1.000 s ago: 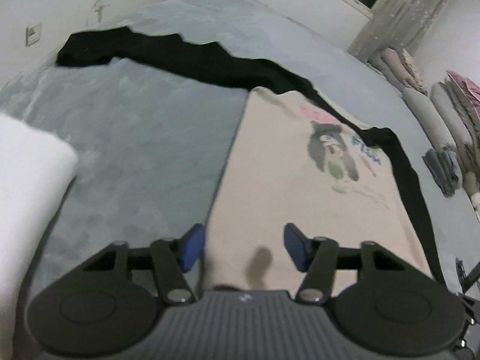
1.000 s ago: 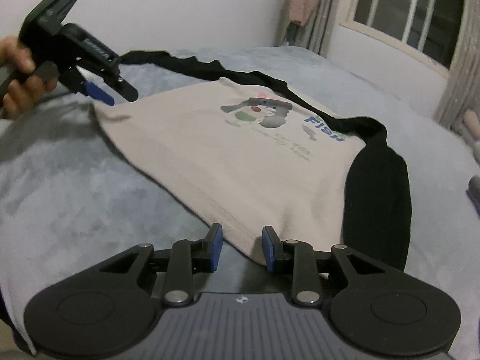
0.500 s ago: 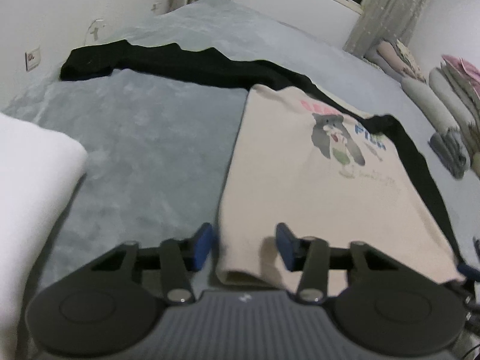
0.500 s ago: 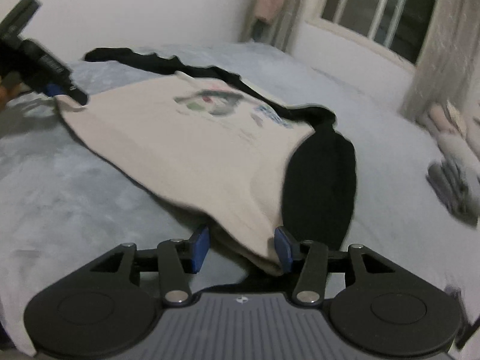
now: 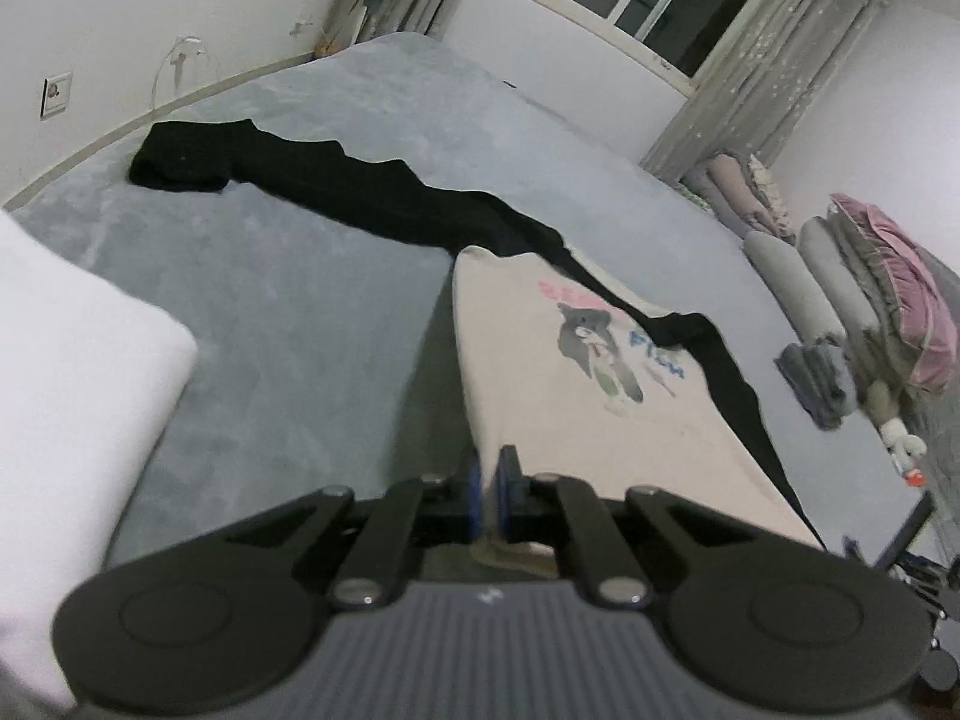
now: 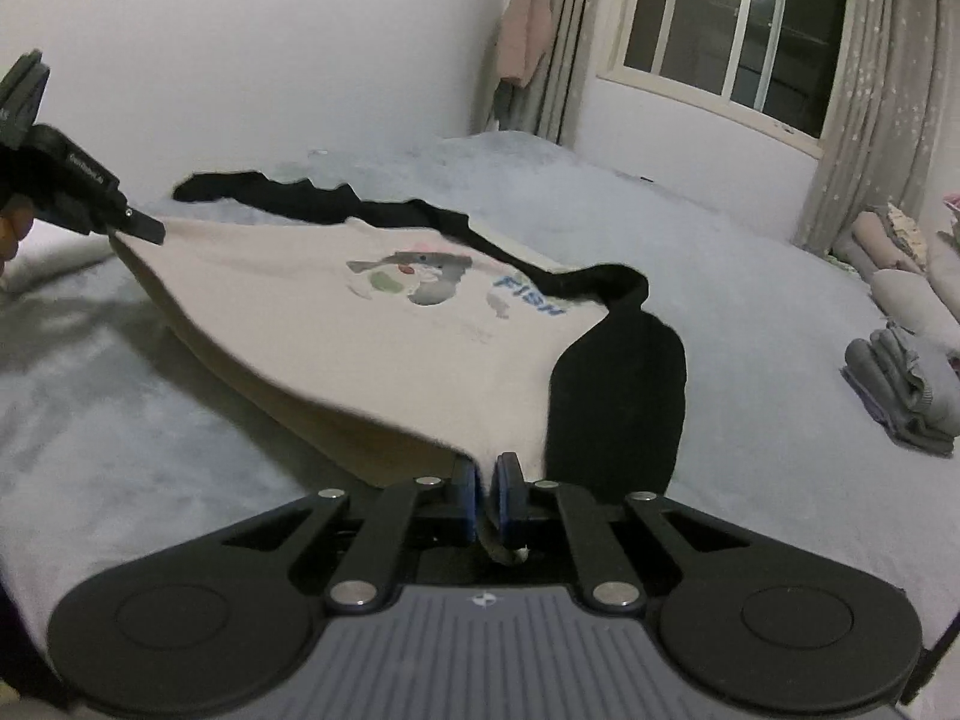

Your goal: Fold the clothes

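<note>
With the left gripper (image 5: 491, 495) and right gripper (image 6: 487, 495) each clamped on a hem corner, we judge the beige shirt (image 6: 384, 336) light, limp, and best held at its corners.

Two low, close wrist views facing forward along each gripper, sharing the cream shirt (image 5: 558, 372) on the bed (image 5: 288, 300).

Black left gripper (image 5: 491, 495), blue pads, silver screws, possibly ribbed grey housing

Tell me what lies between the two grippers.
In the right wrist view, the beige shirt's hem edge spans from the right gripper to the left gripper, each shut on a corner, lifted off the grey bedspread.
</note>
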A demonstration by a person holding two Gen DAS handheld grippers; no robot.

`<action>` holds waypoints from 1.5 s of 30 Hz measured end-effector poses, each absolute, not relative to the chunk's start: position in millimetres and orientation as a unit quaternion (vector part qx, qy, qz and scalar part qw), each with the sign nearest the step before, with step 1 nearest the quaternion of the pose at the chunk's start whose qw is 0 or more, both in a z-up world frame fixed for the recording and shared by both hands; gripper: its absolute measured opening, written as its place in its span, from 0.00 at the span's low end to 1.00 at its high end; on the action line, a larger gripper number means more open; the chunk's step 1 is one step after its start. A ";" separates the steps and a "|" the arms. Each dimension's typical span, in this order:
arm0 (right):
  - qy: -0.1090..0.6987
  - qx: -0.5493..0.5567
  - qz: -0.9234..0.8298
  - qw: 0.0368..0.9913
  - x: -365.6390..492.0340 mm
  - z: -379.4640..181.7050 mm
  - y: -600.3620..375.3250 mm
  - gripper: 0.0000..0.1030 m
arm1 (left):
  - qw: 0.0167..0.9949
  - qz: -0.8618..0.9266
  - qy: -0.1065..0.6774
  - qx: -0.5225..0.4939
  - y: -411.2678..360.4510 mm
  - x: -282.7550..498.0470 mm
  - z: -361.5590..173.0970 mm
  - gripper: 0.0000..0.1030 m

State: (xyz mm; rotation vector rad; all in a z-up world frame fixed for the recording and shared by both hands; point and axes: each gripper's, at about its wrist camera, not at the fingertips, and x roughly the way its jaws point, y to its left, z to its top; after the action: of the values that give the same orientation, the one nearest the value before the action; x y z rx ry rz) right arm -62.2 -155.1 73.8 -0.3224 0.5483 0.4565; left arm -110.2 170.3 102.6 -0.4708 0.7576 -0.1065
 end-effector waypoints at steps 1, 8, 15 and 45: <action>0.268 -0.153 0.228 0.924 -65.4 78.1 -160.0 0.06 | 0.901 -0.052 0.367 -0.224 169.6 -117.2 103.8 0.04; 0.324 -0.160 0.226 0.905 -62.0 58.6 -170.4 0.12 | 0.881 -0.045 0.425 -0.201 166.8 -123.5 75.9 0.07; 0.276 -0.136 0.225 0.924 -50.6 80.3 -184.1 0.39 | 0.911 -0.022 0.376 -0.171 166.9 -102.7 112.6 0.15; 0.400 -0.132 0.202 0.884 246.5 30.3 -83.2 0.40 | 0.905 -0.034 0.407 -0.117 104.6 51.5 48.9 0.40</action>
State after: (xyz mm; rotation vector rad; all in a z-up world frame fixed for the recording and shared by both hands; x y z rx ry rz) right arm 246.5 -83.2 30.3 -0.2747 0.8320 0.4209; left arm 51.5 104.6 48.9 -0.2425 0.8405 -0.0707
